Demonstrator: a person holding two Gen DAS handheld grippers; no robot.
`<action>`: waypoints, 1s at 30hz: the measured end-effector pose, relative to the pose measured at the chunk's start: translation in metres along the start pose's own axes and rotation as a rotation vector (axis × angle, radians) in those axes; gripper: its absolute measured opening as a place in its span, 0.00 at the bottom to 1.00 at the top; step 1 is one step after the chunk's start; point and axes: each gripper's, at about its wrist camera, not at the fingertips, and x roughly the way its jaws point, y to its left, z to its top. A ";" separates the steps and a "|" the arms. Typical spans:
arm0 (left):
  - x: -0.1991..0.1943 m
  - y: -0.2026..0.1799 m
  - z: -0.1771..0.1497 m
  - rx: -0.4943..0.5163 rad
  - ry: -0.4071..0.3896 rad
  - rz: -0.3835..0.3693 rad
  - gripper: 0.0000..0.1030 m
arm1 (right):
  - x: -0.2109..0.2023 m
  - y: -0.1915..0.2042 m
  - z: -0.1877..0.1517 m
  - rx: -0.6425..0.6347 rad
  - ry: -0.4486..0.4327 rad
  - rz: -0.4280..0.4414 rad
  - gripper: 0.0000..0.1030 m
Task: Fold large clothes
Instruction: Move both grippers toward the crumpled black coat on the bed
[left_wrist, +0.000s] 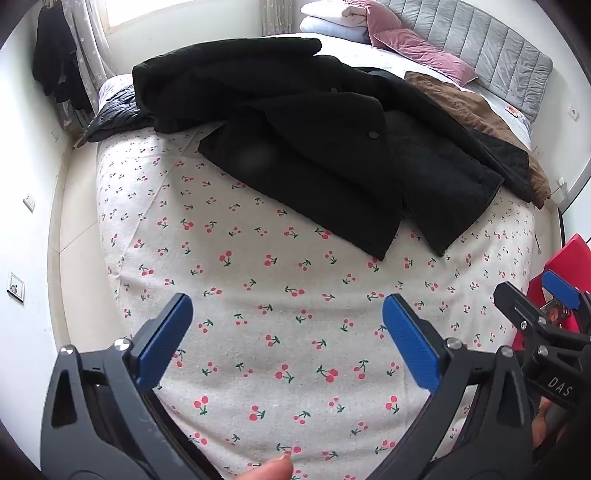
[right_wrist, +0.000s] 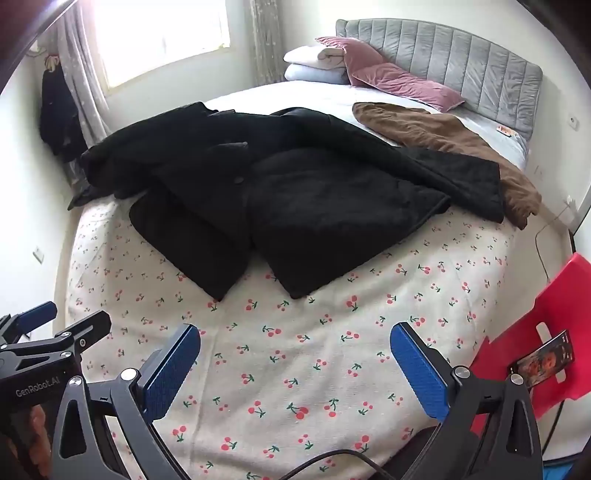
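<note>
A large black coat (left_wrist: 295, 147) lies spread across the cherry-print bedsheet (left_wrist: 280, 295), front panels toward me, one button showing. It also shows in the right wrist view (right_wrist: 295, 199). My left gripper (left_wrist: 288, 314) is open and empty, hovering over bare sheet short of the coat's hem. My right gripper (right_wrist: 295, 343) is open and empty too, over the sheet below the coat. Each gripper shows at the edge of the other's view.
A brown garment (right_wrist: 443, 136) lies to the right of the coat. Pink and white pillows (right_wrist: 369, 70) sit by the grey headboard (right_wrist: 461, 62). A red chair (right_wrist: 546, 325) with a phone on it stands at the right. Dark clothes hang at the far left wall (left_wrist: 55, 70).
</note>
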 end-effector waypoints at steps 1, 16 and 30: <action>0.000 0.000 0.000 0.000 0.000 0.000 0.99 | 0.000 0.000 0.000 0.000 0.000 0.001 1.00; 0.006 0.004 0.001 -0.013 0.008 -0.001 0.99 | 0.007 0.004 0.002 -0.009 0.017 0.011 1.00; 0.011 0.005 0.005 -0.011 0.013 0.010 0.99 | 0.016 0.007 0.008 -0.028 0.029 0.021 1.00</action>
